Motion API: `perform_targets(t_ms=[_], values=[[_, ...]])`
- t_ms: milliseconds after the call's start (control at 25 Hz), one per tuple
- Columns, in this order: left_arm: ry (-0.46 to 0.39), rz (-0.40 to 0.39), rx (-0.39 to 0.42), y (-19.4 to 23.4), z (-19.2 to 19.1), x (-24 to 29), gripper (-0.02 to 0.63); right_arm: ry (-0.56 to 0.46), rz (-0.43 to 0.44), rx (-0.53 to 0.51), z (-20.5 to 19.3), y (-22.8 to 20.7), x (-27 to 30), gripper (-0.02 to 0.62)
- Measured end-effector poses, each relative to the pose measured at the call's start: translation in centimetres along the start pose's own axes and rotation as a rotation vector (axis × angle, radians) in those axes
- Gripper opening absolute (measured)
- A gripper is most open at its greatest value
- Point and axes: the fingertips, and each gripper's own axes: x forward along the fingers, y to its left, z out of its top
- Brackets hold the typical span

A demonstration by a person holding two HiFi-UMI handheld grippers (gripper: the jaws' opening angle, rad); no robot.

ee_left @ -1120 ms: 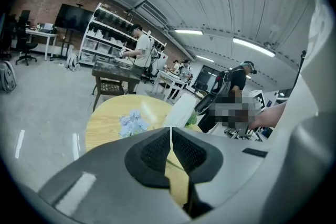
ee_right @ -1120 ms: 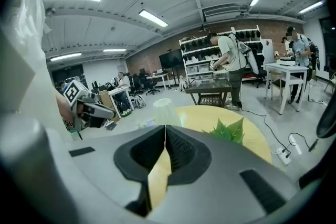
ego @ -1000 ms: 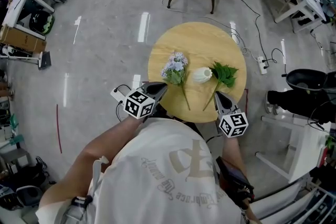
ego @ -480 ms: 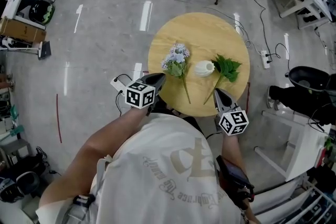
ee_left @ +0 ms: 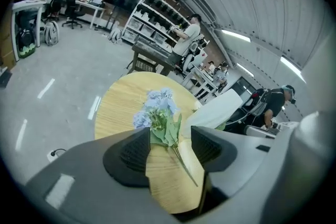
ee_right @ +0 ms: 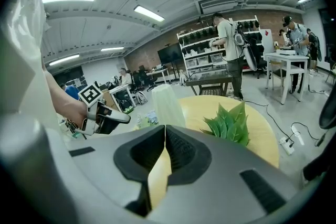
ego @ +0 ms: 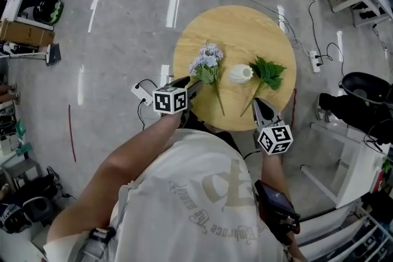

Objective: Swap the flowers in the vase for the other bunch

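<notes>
Grey concrete flooring is surrounding a round light-wood table at upper centre, where a blue-flowered bunch is lying left of a small white vase and a green leafy bunch is lying just right of it. At the table's lower left edge the left gripper has just been opening its jaws, which are standing apart with the blue bunch's leaves showing between them, unpressed. At the lower right edge, the right gripper is keeping its jaws closed together on nothing.
</notes>
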Motion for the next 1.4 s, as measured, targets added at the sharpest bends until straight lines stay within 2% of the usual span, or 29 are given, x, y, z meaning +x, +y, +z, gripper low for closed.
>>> perform_targets(t_ms=[200,440,600,1080,1120,1240,1400], values=[[0.013,0.035,-0.079,0.8,0.0,1.5,0.316,0.018,-0.001,0.014,-0.5,-0.2,0.0,0.009],[0.043,0.092,-0.131,1.9,-0.4,3.7,0.358,0.032,-0.007,0.021,-0.9,-0.6,0.0,0.009],[0.067,0.117,-0.190,2.6,-0.7,5.1,0.368,0.037,-0.013,0.029,-0.9,-1.0,-0.2,0.009],[0.129,0.096,-0.271,2.6,-0.9,8.2,0.363,0.052,-0.046,0.066,-1.9,-2.8,-0.6,0.009],[0.134,0.095,-0.272,2.6,-0.9,8.4,0.344,0.051,-0.048,0.068,-1.9,-2.9,-0.7,0.009],[0.136,0.098,-0.271,2.7,-1.0,8.7,0.234,0.051,-0.055,0.074,-1.9,-3.2,-0.7,0.009],[0.139,0.085,-0.277,2.7,-1.3,9.0,0.162,0.055,-0.064,0.080,-2.2,-3.6,-0.9,0.009]])
